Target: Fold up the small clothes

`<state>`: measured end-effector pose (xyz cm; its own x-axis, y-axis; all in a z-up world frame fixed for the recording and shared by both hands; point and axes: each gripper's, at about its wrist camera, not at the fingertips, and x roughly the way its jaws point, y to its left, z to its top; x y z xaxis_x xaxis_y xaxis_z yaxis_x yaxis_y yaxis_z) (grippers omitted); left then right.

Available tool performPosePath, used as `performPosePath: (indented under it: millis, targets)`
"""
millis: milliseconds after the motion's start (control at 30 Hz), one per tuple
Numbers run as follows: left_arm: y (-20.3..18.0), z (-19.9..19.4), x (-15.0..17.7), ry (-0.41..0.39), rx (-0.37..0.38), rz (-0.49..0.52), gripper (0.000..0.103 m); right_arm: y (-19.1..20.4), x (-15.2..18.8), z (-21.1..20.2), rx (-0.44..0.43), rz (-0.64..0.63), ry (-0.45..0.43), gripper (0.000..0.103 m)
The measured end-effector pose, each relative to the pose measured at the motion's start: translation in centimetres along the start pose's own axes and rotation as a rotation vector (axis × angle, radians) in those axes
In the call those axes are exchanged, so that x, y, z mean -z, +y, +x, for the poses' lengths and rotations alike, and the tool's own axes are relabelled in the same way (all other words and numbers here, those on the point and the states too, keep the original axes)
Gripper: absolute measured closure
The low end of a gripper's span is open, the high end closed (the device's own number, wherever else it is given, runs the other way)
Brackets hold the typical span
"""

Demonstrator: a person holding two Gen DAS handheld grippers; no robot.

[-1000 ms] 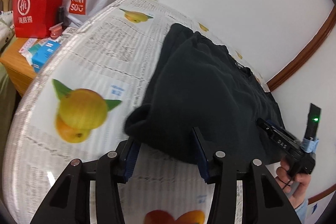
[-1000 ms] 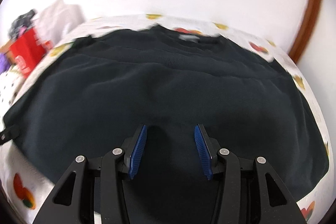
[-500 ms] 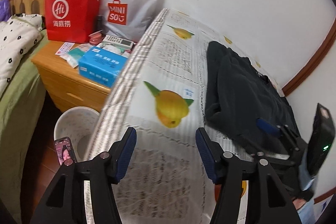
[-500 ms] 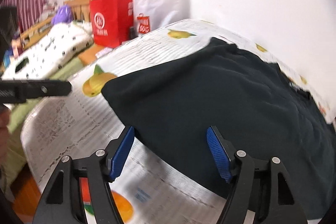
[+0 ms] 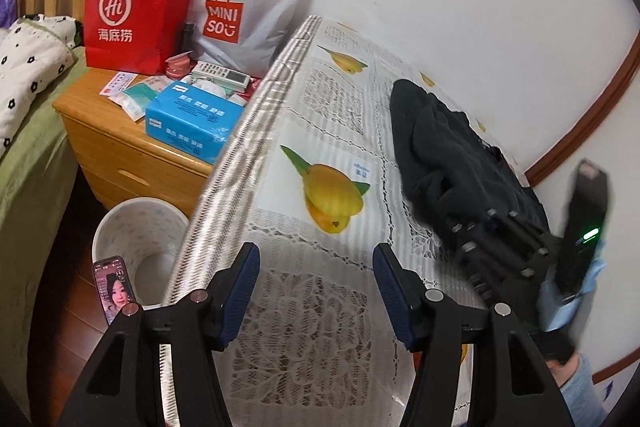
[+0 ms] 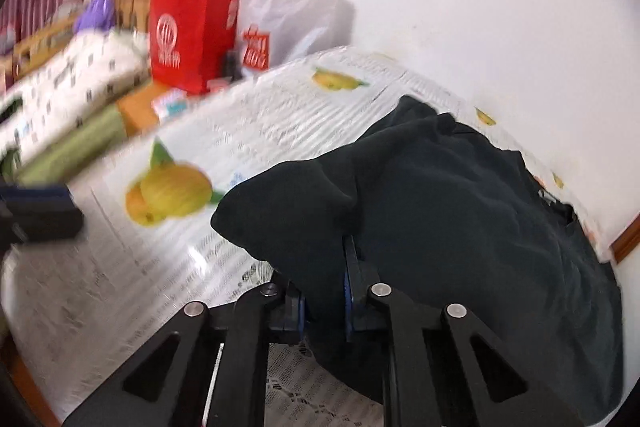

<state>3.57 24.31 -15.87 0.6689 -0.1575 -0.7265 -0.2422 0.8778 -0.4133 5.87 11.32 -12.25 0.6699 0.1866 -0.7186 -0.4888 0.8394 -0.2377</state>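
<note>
One lace-and-fruit-print worktop (image 5: 320, 115) against a white wall; garment (image 6: 460, 207) lies lengthwise along it. My right claw (image 6: 324, 291) grips its near corner; left claw (image 5: 316, 291) open.

"Hi 海底捞" on the red paper bag (image 5: 140, 7); "MINISO" on the grey plastic bag (image 5: 248, 3).

Pretty clearly someone's bedroom at home. There's a bed (image 5: 28, 131) with a green sheet and spotted quilt (image 5: 24, 67), and a wooden nightstand (image 5: 120, 155) stacked with shopping bags (image 5: 140, 3), a tissue pack (image 5: 192, 123) and a remote (image 5: 220, 74), all left of the hand-held gripper (image 5: 316, 291).
</note>
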Motion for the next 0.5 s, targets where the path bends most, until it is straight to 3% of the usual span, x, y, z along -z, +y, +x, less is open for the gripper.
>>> performPosePath:
  millis: [200, 500]
  targets:
    - [-2.8, 1.2, 0.1, 0.015, 0.021, 0.072, 0.047, -6.5, -0.1, -5.4, -0.093, 0.266, -0.127, 0.092]
    - [-8.7, 4.0, 0.8, 0.072, 0.091, 0.190, 0.047, -15.9, 4.1, -9.3, -0.132, 0.640, -0.261, 0.092]
